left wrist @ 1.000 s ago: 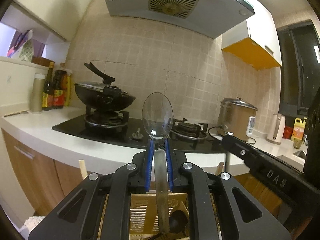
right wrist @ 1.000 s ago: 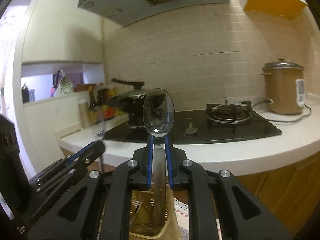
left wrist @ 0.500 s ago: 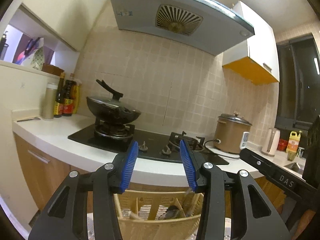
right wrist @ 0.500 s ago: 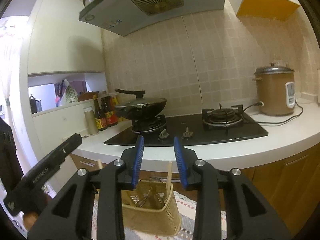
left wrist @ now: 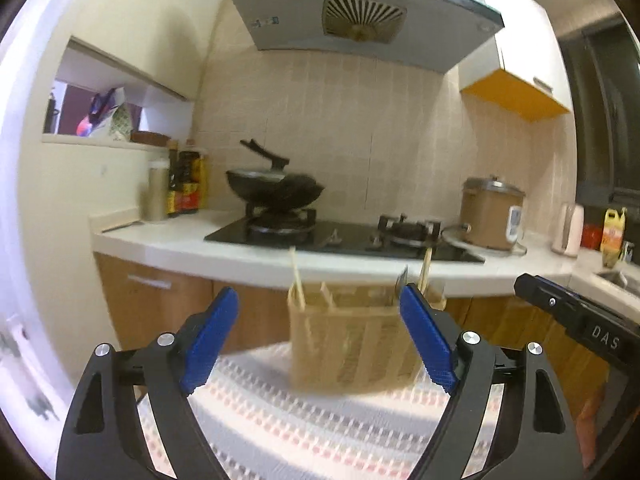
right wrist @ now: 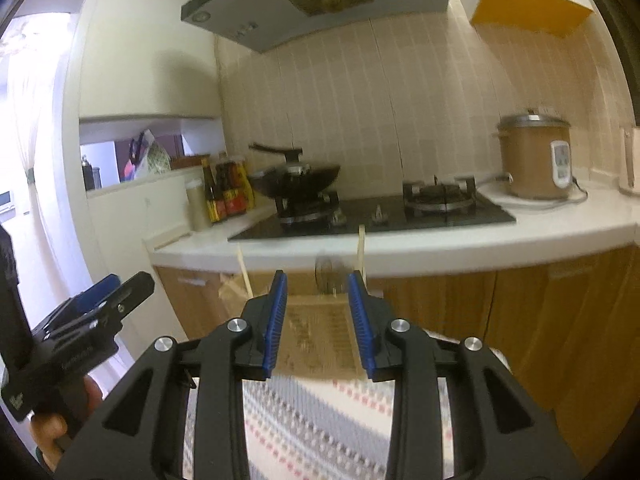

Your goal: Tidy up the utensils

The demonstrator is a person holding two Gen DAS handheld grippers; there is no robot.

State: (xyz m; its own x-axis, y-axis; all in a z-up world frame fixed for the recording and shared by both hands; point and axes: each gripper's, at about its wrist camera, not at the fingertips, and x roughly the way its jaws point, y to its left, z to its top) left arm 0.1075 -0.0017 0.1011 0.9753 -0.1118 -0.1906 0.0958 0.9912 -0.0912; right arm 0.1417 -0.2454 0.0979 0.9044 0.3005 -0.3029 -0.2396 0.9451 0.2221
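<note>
- Grippers first: nearest the lens in the left wrist view, the black left gripper with blue ribbed pads (left wrist: 318, 340) has its jaws opening wide, with nothing between them and only the cloth and basket in sight through the gap.
- In the right wrist view the black right gripper with blue ribbed pads (right wrist: 317, 320) stands part-way apart, gripping nothing; the left tool and the hand (right wrist: 52, 420) holding it show at the lower left edge.
- Beneath both tools lies a striped woven tablecloth in grey, white and pink (left wrist: 320, 420), and no loose utensil can be seen on the part that shows.
- Just beyond the fingertips stands the tan slatted utensil basket (left wrist: 352, 344), upright on the cloth and blurred by camera motion.
- Pale wooden chopsticks (left wrist: 297, 280) rise from its left and right ends, and in the right wrist view a clear round spoon bowl (right wrist: 329, 276) pokes above its rim between the pads.
- Judging from this, utensils are already stowed upright in the basket and both tools are free; whether more pieces wait elsewhere cannot be told, as the rest of the table is out of view.
- Farthest back, a white kitchen counter (left wrist: 168, 240) carries a black gas hob with a lidded black wok (left wrist: 276, 188), brown sauce bottles (left wrist: 186, 184) and a bronze rice cooker (left wrist: 490, 216), none of them part of the job.
</note>
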